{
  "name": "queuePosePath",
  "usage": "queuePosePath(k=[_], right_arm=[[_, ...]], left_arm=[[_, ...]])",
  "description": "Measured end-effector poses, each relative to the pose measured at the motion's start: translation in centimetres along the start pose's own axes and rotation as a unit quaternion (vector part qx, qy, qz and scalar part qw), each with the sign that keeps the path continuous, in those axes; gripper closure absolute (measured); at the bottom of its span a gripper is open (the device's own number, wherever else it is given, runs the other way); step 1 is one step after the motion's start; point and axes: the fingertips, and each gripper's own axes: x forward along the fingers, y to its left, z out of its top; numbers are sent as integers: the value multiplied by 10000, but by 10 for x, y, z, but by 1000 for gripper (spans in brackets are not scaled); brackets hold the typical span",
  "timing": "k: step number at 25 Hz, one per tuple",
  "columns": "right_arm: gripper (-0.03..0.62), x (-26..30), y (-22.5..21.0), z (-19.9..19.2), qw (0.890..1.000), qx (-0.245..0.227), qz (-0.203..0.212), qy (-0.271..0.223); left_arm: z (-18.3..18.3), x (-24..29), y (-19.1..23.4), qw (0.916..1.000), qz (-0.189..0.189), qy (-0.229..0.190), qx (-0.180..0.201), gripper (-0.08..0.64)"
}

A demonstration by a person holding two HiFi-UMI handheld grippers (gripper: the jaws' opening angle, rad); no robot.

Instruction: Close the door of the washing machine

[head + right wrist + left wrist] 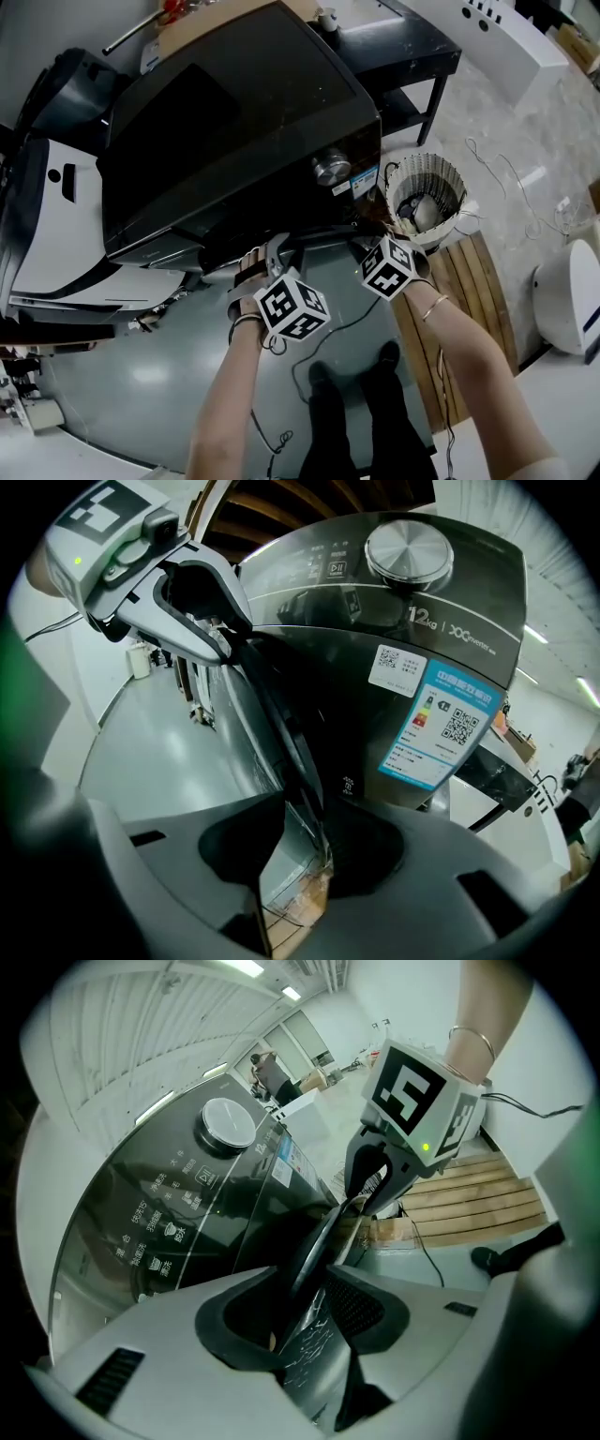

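Observation:
A dark washing machine (234, 112) with a silver knob (331, 169) fills the upper part of the head view. Its door (319, 232) stands ajar at the front, seen edge-on as a thin dark rim. At the rim's left end my left gripper (272, 255) straddles the door rim (314, 1246) with open jaws; the rim lies against one finger and a dark gap shows beside it. My right gripper (364, 236) straddles the rim's right end. There the door rim (281, 724) also runs between open jaws, with a gap on its left.
A woven basket (427, 192) stands to the right of the machine, next to a wooden slatted platform (459, 281). A black table (403, 56) is behind, a white appliance (56, 225) to the left, a white rounded unit (567, 295) at far right. A cable (309, 366) lies by my feet.

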Motion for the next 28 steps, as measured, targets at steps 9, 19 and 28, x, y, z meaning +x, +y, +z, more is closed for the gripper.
queuePosePath(k=[9, 19, 28], right_arm=[[451, 15, -19, 13, 10000, 45, -88, -8], [443, 23, -31, 20, 9999, 140, -54, 78], [439, 26, -34, 22, 9993, 323, -114, 124]], left_arm=[[0, 14, 17, 9999, -31, 24, -113, 388], [1, 21, 28, 9999, -54, 59, -153, 390], [0, 23, 30, 9998, -127, 90, -156, 388]])
